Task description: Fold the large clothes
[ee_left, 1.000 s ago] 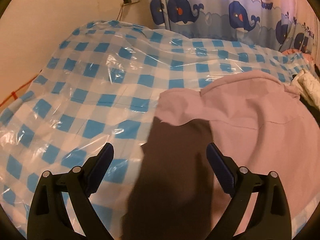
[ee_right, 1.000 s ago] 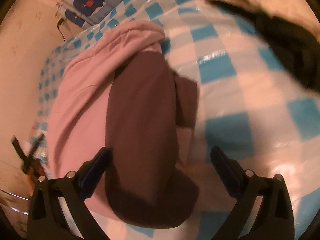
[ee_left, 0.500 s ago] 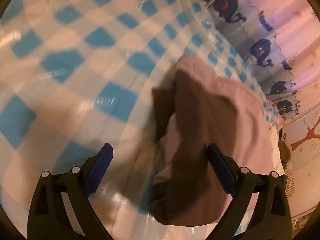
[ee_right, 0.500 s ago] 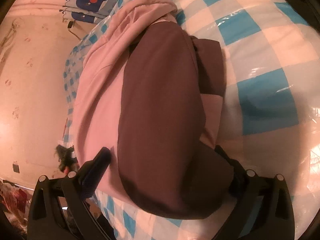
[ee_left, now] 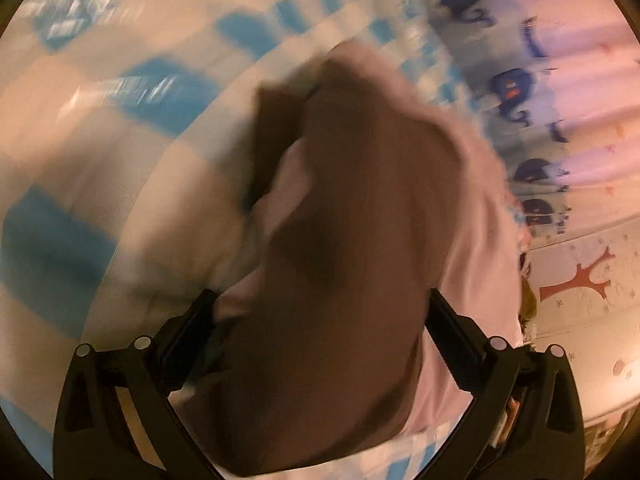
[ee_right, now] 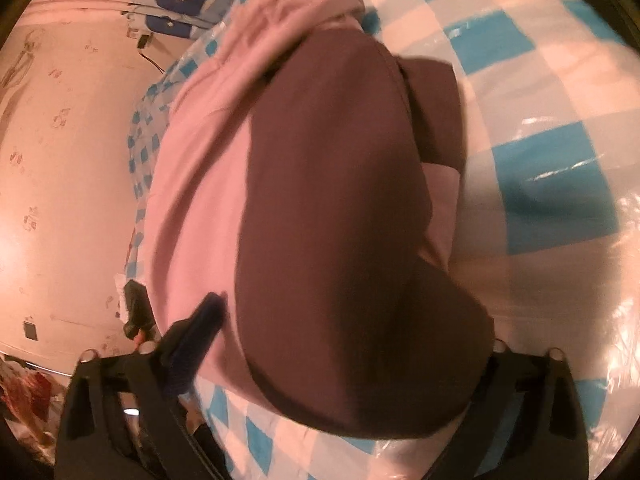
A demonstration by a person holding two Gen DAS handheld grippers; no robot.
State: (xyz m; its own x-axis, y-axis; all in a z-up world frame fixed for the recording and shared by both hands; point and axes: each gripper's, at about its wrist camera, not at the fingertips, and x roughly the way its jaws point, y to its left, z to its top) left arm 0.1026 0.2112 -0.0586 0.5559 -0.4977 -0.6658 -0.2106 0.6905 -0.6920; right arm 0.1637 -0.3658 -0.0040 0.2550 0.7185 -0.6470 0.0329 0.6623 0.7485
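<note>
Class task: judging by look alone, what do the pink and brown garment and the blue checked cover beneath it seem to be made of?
Garment: probably soft, matte knit fabric, like sweatshirt cloth; it shows no shine and lies in rounded folds. Checked cover: likely glossy plastic sheeting; bright glare streaks and crinkles show on it.

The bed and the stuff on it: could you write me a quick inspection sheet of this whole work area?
Surface: blue-and-white checked cover under glossy clear plastic.
Job's things: pink-and-brown garment, folded into a long bundle.
Clutter: nothing seen on the cover.
Grippers: left gripper open astride one end of the bundle; right gripper astride the other end, jaws closing, one finger hidden by cloth.
Cables: a thin dark cable hangs on the wall.
Surroundings: whale-print curtain, pale wall with small prints, tree decal.
</note>
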